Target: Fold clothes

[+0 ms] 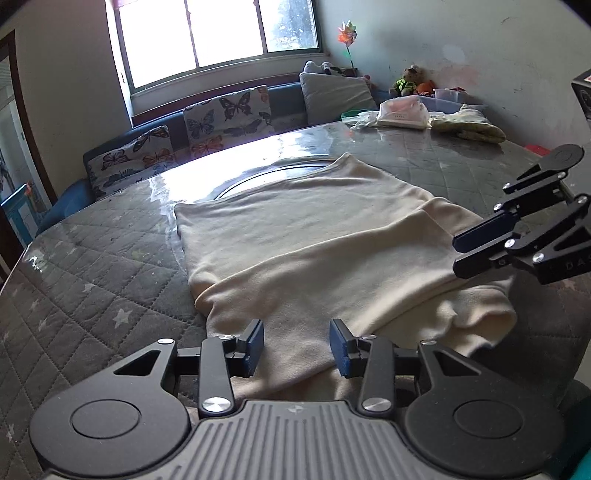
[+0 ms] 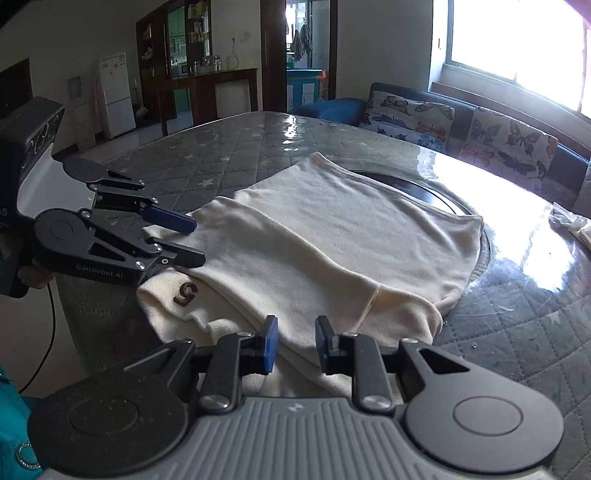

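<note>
A cream garment (image 1: pixel 314 236) lies partly folded on a round table (image 1: pixel 92 251) covered with a grey quilted, star-printed cloth under clear plastic. In the left wrist view it fills the middle of the frame, its long axis running from lower right up toward the upper left, with a doubled layer along the near edge. In the right wrist view a small dark "5" mark (image 2: pixel 184 293) shows at lower left on the underlying layer.

The left claw (image 1: pixel 296 347) sits at the bottom centre of its frame, fingers spread, with the near hem of the fabric seen between them but not pinched. The right claw (image 2: pixel 293 345) sits at the bottom centre of its own frame, fingers parted more narrowly, also gripping nothing; folded cloth lies just ahead and beneath.

Both claws face the same near edge, the garment stretching away from them. The likely next move is a pinch on that near edge, one claw at each end.

A sofa with butterfly cushions (image 1: pixel 225 114) stands behind, below a bright window (image 1: pixel 218 33).
</note>
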### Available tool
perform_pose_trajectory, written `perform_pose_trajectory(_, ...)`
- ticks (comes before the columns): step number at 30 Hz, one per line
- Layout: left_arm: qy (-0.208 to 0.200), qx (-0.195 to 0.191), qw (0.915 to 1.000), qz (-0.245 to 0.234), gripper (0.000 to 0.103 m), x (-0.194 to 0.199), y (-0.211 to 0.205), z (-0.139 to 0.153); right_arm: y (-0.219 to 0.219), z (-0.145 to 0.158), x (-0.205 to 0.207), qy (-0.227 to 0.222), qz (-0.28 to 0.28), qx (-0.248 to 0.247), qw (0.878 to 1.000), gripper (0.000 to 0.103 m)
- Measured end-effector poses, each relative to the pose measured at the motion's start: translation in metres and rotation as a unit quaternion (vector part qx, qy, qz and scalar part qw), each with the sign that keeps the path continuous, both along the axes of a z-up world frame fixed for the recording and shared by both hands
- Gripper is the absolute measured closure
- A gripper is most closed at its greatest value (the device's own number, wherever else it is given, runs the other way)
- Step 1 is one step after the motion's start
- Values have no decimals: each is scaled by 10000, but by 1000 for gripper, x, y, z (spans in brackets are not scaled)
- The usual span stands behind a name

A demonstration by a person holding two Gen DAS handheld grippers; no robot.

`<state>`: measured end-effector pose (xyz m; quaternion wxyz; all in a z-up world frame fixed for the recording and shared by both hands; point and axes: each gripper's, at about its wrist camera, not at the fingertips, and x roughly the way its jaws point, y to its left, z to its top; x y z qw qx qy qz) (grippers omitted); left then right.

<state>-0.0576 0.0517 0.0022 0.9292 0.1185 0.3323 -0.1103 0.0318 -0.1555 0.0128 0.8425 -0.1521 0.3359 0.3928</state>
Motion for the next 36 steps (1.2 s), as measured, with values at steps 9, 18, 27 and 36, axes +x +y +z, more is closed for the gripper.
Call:
perform_pose_trajectory(9, -195, 322, 9985, -400, 57, -30, 10, 13, -15, 10, -12, -87, 93, -124, 9998, 79)
perform_pose_trajectory(18, -404, 938, 9863, -1298, 56, -63, -8, 1, -27, 10, -41, -185, 569, -624, 9963, 67)
perform_pose_trajectory(27, -694, 951, 9820, -1475, 71, -51, -23, -12, -21, 0, -54, -401, 771, -717, 9936, 57)
perform_pose_trajectory(36, -682, 189, 9920, -1041, 90, -24, -9, 5, -10, -8, -49, -783, 847, -696, 9909, 54)
